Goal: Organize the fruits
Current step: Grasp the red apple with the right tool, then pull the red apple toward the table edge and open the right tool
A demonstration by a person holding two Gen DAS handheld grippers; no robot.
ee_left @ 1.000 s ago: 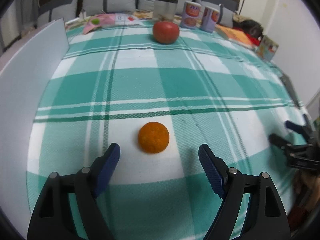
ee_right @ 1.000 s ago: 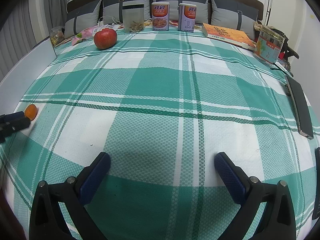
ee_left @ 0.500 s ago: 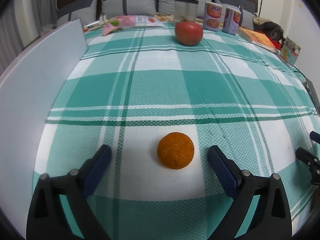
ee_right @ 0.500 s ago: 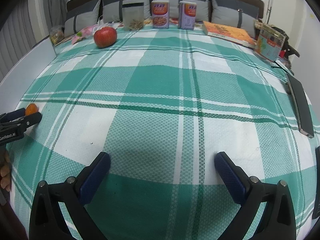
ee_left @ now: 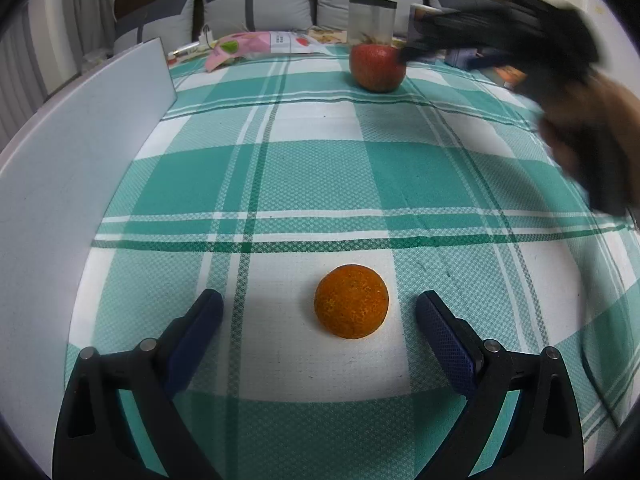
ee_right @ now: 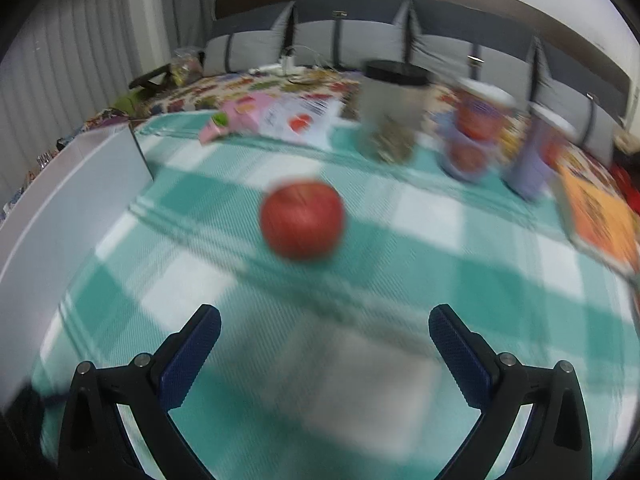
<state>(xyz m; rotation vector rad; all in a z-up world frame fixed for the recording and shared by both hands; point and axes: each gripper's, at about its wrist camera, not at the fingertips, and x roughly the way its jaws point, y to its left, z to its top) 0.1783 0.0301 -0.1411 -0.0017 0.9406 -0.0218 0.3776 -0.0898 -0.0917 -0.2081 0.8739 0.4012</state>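
An orange (ee_left: 351, 301) lies on the green-and-white checked cloth (ee_left: 320, 176), just ahead of my open left gripper (ee_left: 319, 311) and between its blue pads, a little right of centre, touching neither. A red apple (ee_left: 377, 67) sits far back on the cloth. In the blurred right wrist view the apple (ee_right: 302, 220) lies ahead of my open, empty right gripper (ee_right: 325, 322), apart from it. The right gripper also shows as a dark blur in the left wrist view (ee_left: 492, 28), reaching toward the apple.
A white board (ee_left: 72, 152) stands along the left edge. At the back are a clear jar with a black lid (ee_right: 394, 110), two cans (ee_right: 476, 132), a pink packet (ee_left: 256, 44), an orange book (ee_right: 600, 216) and grey cushions (ee_left: 256, 4).
My right gripper has swung fast from the near right of the cloth toward the apple at the back; its view is motion-blurred. My left gripper has come closer to the orange.
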